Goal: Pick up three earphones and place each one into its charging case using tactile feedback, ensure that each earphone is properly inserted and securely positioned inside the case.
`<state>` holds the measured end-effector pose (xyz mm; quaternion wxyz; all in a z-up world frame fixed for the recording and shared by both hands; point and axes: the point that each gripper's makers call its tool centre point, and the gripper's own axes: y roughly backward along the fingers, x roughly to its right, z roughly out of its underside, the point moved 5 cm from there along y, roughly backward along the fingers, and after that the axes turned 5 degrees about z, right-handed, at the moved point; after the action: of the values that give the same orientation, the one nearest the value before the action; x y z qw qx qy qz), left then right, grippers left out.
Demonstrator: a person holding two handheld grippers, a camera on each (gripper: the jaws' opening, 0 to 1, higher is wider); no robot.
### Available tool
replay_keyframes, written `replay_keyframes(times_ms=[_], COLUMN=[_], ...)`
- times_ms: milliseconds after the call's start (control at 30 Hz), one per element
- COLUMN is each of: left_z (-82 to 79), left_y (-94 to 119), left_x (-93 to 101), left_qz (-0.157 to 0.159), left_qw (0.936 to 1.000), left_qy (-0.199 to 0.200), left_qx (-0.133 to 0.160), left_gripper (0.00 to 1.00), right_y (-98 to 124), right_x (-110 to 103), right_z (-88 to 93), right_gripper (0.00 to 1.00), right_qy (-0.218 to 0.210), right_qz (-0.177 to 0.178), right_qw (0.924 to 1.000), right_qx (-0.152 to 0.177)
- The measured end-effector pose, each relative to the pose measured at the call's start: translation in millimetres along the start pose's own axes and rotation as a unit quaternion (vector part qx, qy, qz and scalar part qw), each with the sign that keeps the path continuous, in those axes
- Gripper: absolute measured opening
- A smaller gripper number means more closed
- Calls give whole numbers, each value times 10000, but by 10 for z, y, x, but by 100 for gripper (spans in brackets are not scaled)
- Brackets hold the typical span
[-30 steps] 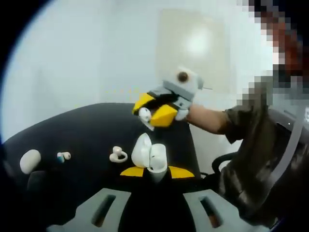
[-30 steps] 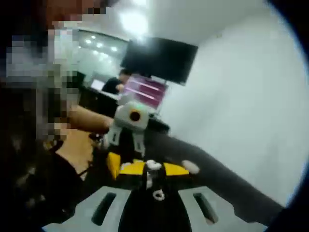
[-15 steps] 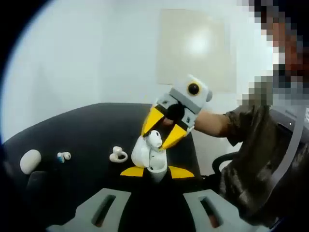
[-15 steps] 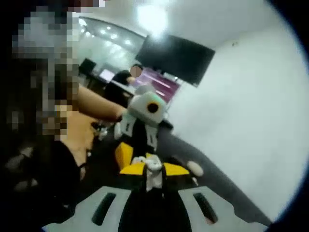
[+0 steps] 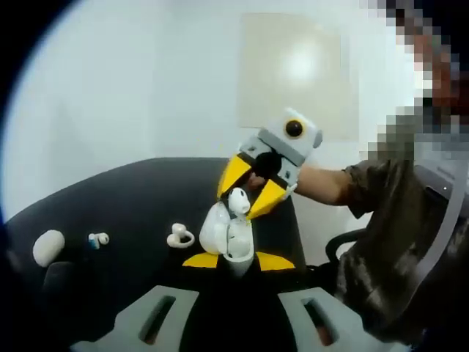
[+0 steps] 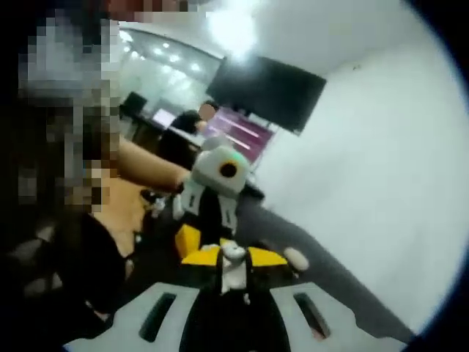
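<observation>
My left gripper [image 5: 236, 261] is shut on an open white charging case [image 5: 222, 236], held upright above the black table [image 5: 124, 198]. My right gripper [image 5: 238, 205] comes in from the upper right with its yellow fingers [image 5: 233, 174] pointing down. It is shut on a white earphone [image 5: 239, 199] that sits at the case's mouth. In the right gripper view that earphone [image 6: 233, 252] shows between my right gripper's [image 6: 233, 257] own yellow tips, with the left gripper [image 6: 217, 176] facing it. How deep the earphone sits in the case is hidden.
On the table lie a white ear-hook earphone [image 5: 179, 235], a small bud with blue on it [image 5: 97, 239] and a shut white case [image 5: 47, 247], also seen as a shut white case [image 6: 295, 257]. The person's arm and body [image 5: 396, 242] stand at the right.
The right gripper swung down over the case, turning its tips down with the earphone. Over the last half second the earphone has risen slightly at the case's mouth. The left gripper held still.
</observation>
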<state>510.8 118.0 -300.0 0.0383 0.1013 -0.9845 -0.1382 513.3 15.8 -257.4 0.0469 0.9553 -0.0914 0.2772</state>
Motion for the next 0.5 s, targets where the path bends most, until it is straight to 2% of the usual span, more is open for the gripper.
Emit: replay_keyframes(times_ms=[100,233,433,500], left_z=[-4,-6,-10,-10], left_y=[0,-1,-4,-6], left_x=[-10,-9,-10,-7], left_qz=[20,17,25,30], left_qw=[10000,10000,10000,10000], left_qy=[24,17,38,44], left_qx=[2,1,2,1], left_gripper=[14,14,14,14], right_y=[2,-24,-38,-66], right_x=[-7,-25,-61,-88], right_z=[-31,43,38,48], right_gripper=[15,15,15,15], right_qy=[0,399,442,668], right_qz=[-128,-223,-180,-129], right_qw=[9999,9983,9984,9971], right_qx=[-19,-365,-288,-335])
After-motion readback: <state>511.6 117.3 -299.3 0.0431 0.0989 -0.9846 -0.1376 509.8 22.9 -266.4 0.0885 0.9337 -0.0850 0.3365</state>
